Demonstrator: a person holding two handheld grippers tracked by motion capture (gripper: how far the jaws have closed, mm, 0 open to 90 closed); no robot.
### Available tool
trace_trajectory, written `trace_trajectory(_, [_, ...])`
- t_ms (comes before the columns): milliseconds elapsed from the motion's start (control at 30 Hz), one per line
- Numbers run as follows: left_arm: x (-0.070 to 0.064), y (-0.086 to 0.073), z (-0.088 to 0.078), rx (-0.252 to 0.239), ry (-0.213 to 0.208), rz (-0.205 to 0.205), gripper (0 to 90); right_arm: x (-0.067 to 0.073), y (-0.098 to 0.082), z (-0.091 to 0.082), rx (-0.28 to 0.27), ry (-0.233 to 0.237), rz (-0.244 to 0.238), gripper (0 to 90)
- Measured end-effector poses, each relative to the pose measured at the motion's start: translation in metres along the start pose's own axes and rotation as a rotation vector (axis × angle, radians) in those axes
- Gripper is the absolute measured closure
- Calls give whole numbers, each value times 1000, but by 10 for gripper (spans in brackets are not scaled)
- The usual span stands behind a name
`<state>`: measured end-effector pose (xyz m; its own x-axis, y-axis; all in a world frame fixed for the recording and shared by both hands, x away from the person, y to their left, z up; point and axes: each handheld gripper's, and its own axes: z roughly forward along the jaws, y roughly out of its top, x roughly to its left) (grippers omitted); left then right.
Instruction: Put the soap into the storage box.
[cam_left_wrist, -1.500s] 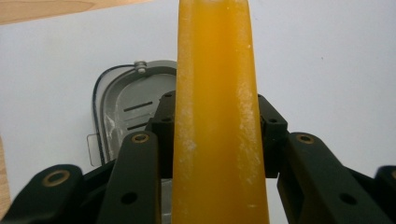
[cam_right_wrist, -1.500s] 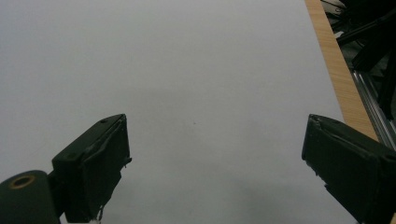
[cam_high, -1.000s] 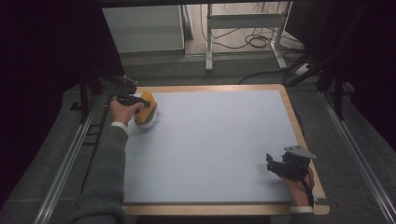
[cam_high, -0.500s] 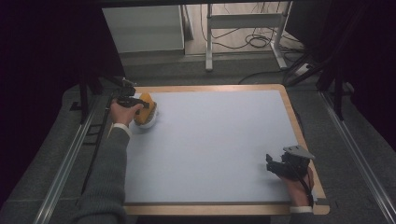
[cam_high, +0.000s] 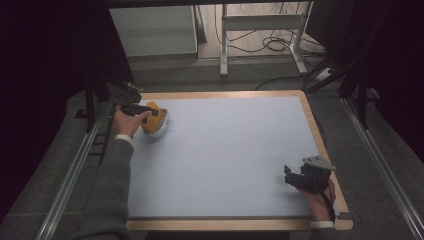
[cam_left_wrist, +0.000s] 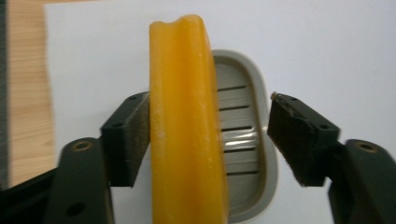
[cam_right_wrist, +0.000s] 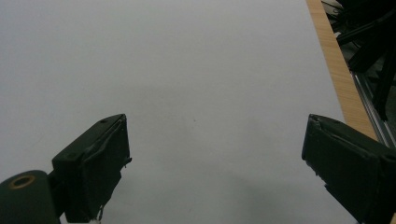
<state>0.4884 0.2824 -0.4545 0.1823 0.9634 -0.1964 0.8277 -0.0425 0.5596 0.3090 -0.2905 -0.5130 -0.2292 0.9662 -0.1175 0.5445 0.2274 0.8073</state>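
High view: the left gripper (cam_high: 141, 108) sat at the far left corner of the table (cam_high: 225, 150), over an orange soap bar (cam_high: 151, 117) standing on edge in a pale soap dish (cam_high: 161, 126). Person's left hand (cam_high: 127, 121) was on that gripper, grey sleeve (cam_high: 107, 195) coming up from the bottom. From up here the jaw gap couldn't be read, too small & dark. Right gripper (cam_high: 292, 176) rested near the right front corner, well apart from the soap, nothing by its tips.

Left gripper view: gave what the top cam couldn't. Soap bar (cam_left_wrist: 187, 121) stood upright betw. the two jaws, on the slotted grey soap dish (cam_left_wrist: 243, 140). Jaws had just been opening: the left pad in this pic was touching or all but touching the bar's side, the right pad stood clear w/ a gap showing dish & table (cam_left_wrist: 327, 46), so no squeeze on it. Wood table edge showed at the left.

Right gripper view: right gripper (cam_right_wrist: 215, 163) jaws spread wide, nothing held, just bare pale table (cam_right_wrist: 187, 70) ahead; wood edge & dark frame rails (cam_right_wrist: 373, 70) at top right
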Motion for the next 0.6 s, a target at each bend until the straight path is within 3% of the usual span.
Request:
trace_trajectory(267, [13, -9, -4, 10, -29, -16, 278, 0, -1, 1, 4, -2, 1, 77])
trace_trajectory(600, [18, -13, -16, -14, -14, -12, 248, 0, 0, 1, 3, -7, 2, 77])
